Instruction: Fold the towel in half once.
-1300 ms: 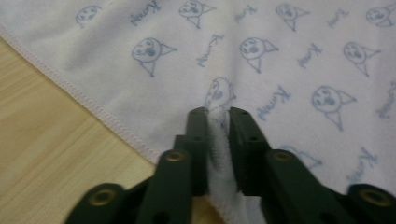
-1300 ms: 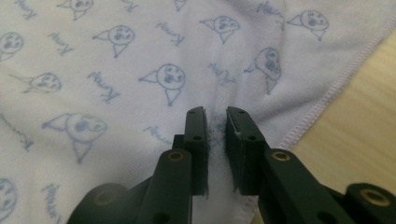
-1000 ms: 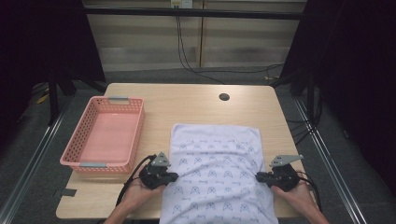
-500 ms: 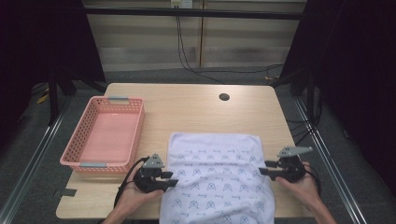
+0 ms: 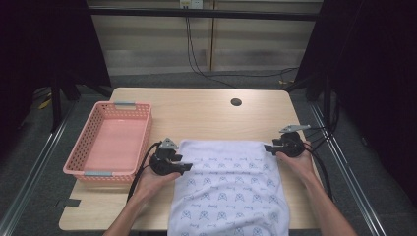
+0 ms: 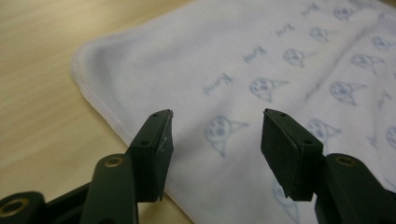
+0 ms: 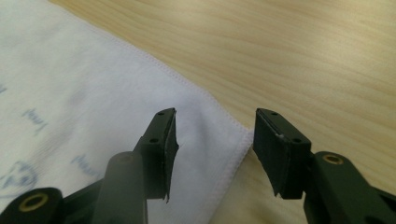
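Left gripper at the left edge of the white printed towel: jaws released, just been opening, nothing clamped, the cloth lying flat beneath and ahead of the gap, its rounded far corner off past the left jaw on the wooden table. Right gripper at the towel's far right corner: jaws likewise released, just been opening, that corner lying flat under the gap between them, bare table beyond the right jaw. Pink basket sits well left of the left gripper, apart from the towel.
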A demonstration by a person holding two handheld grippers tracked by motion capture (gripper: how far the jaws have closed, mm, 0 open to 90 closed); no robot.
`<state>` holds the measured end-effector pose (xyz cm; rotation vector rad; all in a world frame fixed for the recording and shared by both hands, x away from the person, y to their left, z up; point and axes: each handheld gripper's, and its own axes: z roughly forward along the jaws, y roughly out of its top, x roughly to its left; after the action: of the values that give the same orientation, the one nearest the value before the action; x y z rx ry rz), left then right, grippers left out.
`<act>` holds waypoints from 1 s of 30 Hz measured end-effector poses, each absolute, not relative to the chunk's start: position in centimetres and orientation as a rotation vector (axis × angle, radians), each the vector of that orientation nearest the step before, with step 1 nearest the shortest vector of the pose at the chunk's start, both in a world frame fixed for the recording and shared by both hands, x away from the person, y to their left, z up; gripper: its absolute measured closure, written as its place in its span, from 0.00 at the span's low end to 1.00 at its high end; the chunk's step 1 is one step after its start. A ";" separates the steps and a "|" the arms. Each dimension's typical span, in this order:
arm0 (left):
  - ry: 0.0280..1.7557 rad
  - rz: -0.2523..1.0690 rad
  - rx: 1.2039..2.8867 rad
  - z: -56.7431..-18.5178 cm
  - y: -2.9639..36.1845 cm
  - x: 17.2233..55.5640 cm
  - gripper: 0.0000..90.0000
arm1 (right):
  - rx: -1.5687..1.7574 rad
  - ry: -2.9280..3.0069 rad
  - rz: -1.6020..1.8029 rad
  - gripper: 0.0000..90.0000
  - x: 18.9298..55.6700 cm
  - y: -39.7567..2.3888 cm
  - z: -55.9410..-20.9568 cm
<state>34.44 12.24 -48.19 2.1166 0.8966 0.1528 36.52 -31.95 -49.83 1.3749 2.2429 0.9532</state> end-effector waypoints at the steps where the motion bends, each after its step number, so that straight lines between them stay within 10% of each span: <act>1: 0.906 0.141 2.115 -48.2 12.3 34.8 0.48 | 1.396 2.229 0.972 0.54 36.8 -32.0 -50.1; 12: 1.002 0.168 2.077 -49.2 12.1 38.1 0.47 | 1.379 2.289 0.995 0.93 36.2 -31.2 -50.0; 30: 1.011 0.205 2.111 -50.3 11.9 40.5 0.59 | 1.430 2.263 1.087 0.93 35.8 -31.9 -49.9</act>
<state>40.46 11.95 -50.31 2.1107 1.0107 0.2052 35.85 -31.90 -49.92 1.4303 2.2627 1.0874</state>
